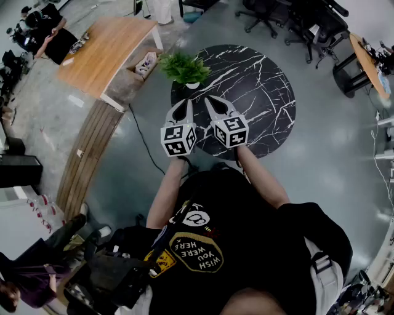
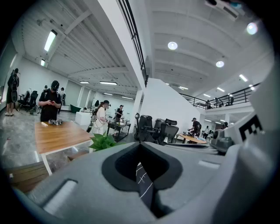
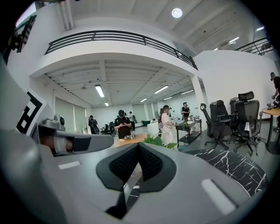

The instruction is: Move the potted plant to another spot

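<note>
A leafy green potted plant [image 1: 183,66] in a small white pot stands at the far left rim of a round black marble table [image 1: 261,92]. Both grippers are held side by side above the table's near part, pointing at the plant and short of it. My left gripper [image 1: 186,102] is shut with nothing in it, and my right gripper [image 1: 210,98] is shut and empty too. In the left gripper view the plant [image 2: 103,142] shows just left of the closed tips of the left gripper [image 2: 140,144]. In the right gripper view the plant [image 3: 156,141] peeks over the right gripper [image 3: 139,144].
A wooden table [image 1: 101,52] stands beyond the plant to the left, with a cardboard box [image 1: 145,65] at its corner. A slatted wooden bench [image 1: 86,160] and a floor cable [image 1: 143,140] lie left. Office chairs [image 1: 265,13] stand behind the marble table. People stand in the background [image 2: 101,118].
</note>
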The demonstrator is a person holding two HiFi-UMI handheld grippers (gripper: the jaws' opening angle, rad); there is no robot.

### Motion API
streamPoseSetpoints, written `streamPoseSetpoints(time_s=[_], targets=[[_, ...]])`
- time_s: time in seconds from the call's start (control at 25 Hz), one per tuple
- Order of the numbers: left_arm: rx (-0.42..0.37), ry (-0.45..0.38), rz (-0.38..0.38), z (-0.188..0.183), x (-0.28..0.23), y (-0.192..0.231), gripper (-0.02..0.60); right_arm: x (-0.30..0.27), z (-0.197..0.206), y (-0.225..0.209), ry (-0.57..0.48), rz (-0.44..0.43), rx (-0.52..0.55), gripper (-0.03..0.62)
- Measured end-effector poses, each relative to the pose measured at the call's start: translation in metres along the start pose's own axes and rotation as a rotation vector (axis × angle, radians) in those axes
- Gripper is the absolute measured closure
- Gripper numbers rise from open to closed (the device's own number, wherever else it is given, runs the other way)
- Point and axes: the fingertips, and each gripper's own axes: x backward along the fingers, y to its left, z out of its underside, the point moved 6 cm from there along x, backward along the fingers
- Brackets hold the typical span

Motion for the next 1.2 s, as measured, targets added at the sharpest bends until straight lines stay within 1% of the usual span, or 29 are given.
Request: streamPoseSetpoints(time_s=[0.52,0.64,0.68,0.72,0.76,0.8,0.88,0.96,1.08,1.2], targets=[[0.002,-0.010,0.004,-0.002,0.000,-0.001,0.578,-0.002,0.003,0.001,0.007,-0.004,0.007,0.592],[0.004,-0.004,0.001,0.000,0.002,0.000,0.578,0.000,0.002,0.000,-0.023,-0.011,-0.028,0.591],[0.007,-0.001,0.000,0.001,0.002,0.002,0.578,-0.001,0.001,0.000,-0.034,-0.024,-0.052,0.584],[0.010,0.001,-0.002,0.002,0.002,0.003,0.578,-0.002,0.001,0.001,-0.039,-0.041,-0.072,0.528],[0.014,0.003,-0.003,0.003,0.002,0.006,0.578,-0.003,0.002,0.002,-0.039,-0.053,-0.083,0.489],[0.017,0.004,-0.003,0.005,0.002,0.008,0.578,-0.005,0.004,0.002,-0.034,-0.058,-0.084,0.487],[0.016,0.008,-0.003,0.009,-0.001,0.016,0.578,-0.011,0.008,0.002,-0.017,-0.049,-0.072,0.492],[0.008,0.018,-0.005,0.014,-0.006,0.026,0.578,-0.019,0.014,0.001,-0.001,-0.028,-0.058,0.511],[0.003,0.035,-0.001,0.020,-0.011,0.040,0.578,-0.030,0.023,0.000,0.017,0.023,-0.037,0.582],[0.008,0.052,0.009,0.025,-0.018,0.051,0.578,-0.043,0.033,-0.002,0.037,0.057,-0.029,0.591]])
